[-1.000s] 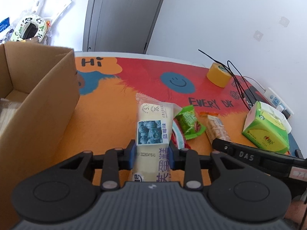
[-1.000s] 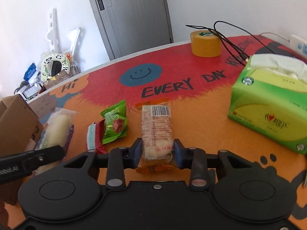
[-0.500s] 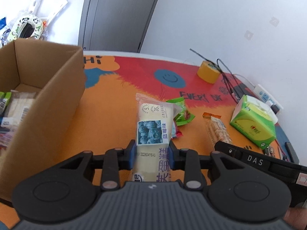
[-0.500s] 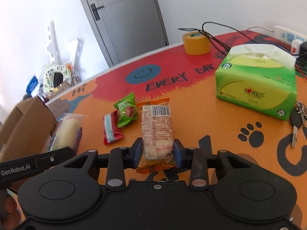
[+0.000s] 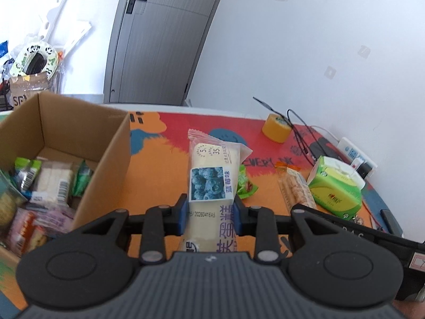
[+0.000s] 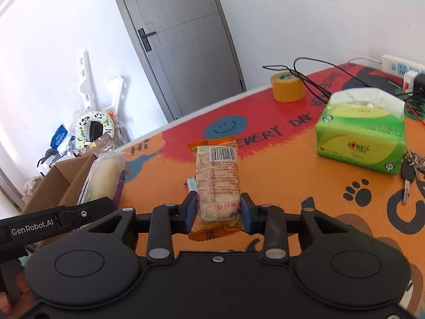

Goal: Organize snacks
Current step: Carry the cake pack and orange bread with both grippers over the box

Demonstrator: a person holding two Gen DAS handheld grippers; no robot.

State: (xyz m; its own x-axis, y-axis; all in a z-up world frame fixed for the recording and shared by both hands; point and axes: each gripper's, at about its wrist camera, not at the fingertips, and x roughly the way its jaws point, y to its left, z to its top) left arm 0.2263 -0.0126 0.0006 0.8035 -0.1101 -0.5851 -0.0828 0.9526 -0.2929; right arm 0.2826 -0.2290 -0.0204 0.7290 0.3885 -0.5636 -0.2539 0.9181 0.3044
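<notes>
My left gripper (image 5: 211,210) is shut on a white blueberry cake packet (image 5: 212,175), held above the orange mat. To its left stands an open cardboard box (image 5: 106,159) with several snack packets (image 5: 53,183) inside. My right gripper (image 6: 218,210) is shut on an orange-edged cake packet (image 6: 217,175), also lifted off the table. That packet (image 5: 293,188) shows in the left wrist view too, and the white packet (image 6: 102,178) and the box (image 6: 61,183) appear at the left of the right wrist view. A green candy wrapper (image 5: 245,184) lies on the mat behind the white packet.
A green tissue box (image 6: 361,135) stands at the right, keys (image 6: 410,170) beside it. A yellow tape roll (image 6: 288,87), black cables (image 6: 313,79) and a power strip (image 6: 401,66) lie at the far edge. A grey door (image 6: 186,40) and floor clutter (image 6: 90,130) are behind.
Both grippers have risen and drawn back with their packets still held. The box has come further into view on the left, showing its contents, and the table things look smaller and lower.
</notes>
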